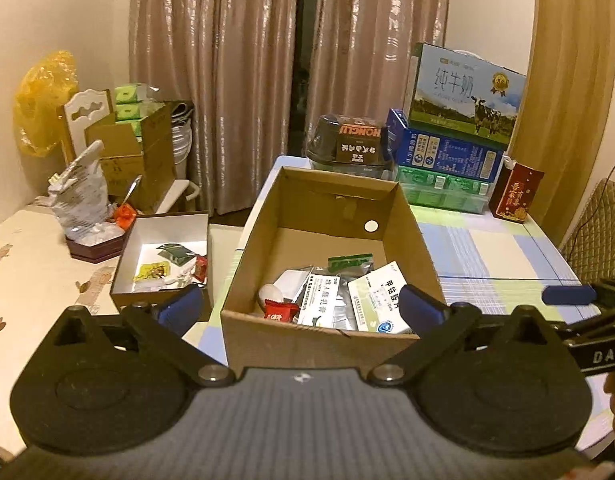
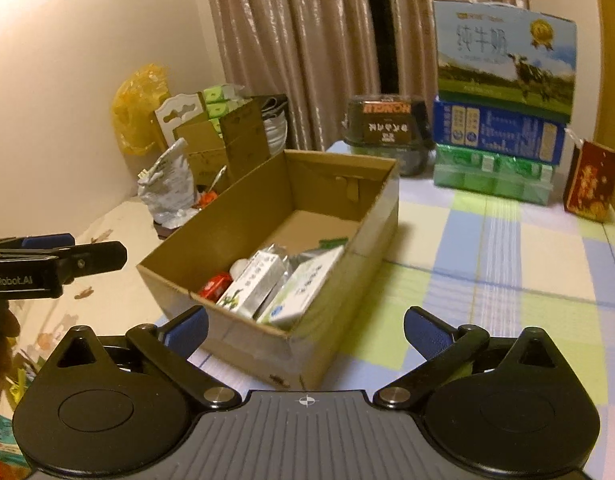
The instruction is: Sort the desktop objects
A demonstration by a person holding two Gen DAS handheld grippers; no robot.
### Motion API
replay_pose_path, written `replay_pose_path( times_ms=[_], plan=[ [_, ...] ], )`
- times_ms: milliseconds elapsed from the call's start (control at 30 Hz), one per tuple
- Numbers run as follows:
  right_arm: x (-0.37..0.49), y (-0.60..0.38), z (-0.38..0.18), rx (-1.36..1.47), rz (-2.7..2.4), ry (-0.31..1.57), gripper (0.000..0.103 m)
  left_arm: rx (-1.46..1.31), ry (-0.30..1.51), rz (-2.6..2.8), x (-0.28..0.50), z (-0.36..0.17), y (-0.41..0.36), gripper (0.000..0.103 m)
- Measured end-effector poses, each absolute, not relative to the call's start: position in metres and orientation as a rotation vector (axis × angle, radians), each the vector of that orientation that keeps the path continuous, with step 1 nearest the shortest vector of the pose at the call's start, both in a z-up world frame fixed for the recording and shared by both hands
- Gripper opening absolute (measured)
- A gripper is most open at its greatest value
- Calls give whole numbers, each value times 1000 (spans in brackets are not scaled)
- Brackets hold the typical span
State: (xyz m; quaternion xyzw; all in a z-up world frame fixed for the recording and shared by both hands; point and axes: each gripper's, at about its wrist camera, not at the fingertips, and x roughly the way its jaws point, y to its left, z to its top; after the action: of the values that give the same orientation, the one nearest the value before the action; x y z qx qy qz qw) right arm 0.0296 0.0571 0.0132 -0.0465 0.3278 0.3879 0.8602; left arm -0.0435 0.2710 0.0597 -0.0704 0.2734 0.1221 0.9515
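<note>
An open brown cardboard box (image 1: pixel 403 220) (image 2: pixel 371 216) stands on the checked tablecloth. Inside lie white medicine cartons (image 1: pixel 381 300) (image 2: pixel 303 292), a silver-labelled carton (image 1: pixel 322 300) (image 2: pixel 253 284), a small red packet (image 1: pixel 279 312) (image 2: pixel 215 285) and a green-topped bag (image 1: pixel 349 261). My left gripper (image 1: pixel 301 307) hovers open over the box's near wall, nothing between its blue pads. My right gripper (image 2: pixel 305 332) is open too, above the box's near right corner. A white-lined tray box (image 1: pixel 135 236) to the left holds a dark green sachet (image 1: pixel 177 253) and a yellow packet (image 1: pixel 153 271).
At the table's back stand a stacked milk carton case (image 1: pixel 463 96) (image 2: pixel 503 56), a blue box (image 1: pixel 447 154), green packs (image 2: pixel 493 176), a dark container (image 1: pixel 349 144) and a red packet (image 1: pixel 515 192). A crumpled bag (image 1: pixel 79 192) and cardboard boxes (image 1: pixel 135 152) crowd the far left.
</note>
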Motion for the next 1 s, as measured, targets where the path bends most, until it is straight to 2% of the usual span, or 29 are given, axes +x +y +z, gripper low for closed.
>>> replay_pose_path(
  times_ms=[433,1000],
  plan=[
    [1,22,34,-32,720,787,101,-188,609,325,-69,72,240,102],
    [-17,19,45,-135,697,755,101,-196,606,350,-87,86,224,102]
  ],
)
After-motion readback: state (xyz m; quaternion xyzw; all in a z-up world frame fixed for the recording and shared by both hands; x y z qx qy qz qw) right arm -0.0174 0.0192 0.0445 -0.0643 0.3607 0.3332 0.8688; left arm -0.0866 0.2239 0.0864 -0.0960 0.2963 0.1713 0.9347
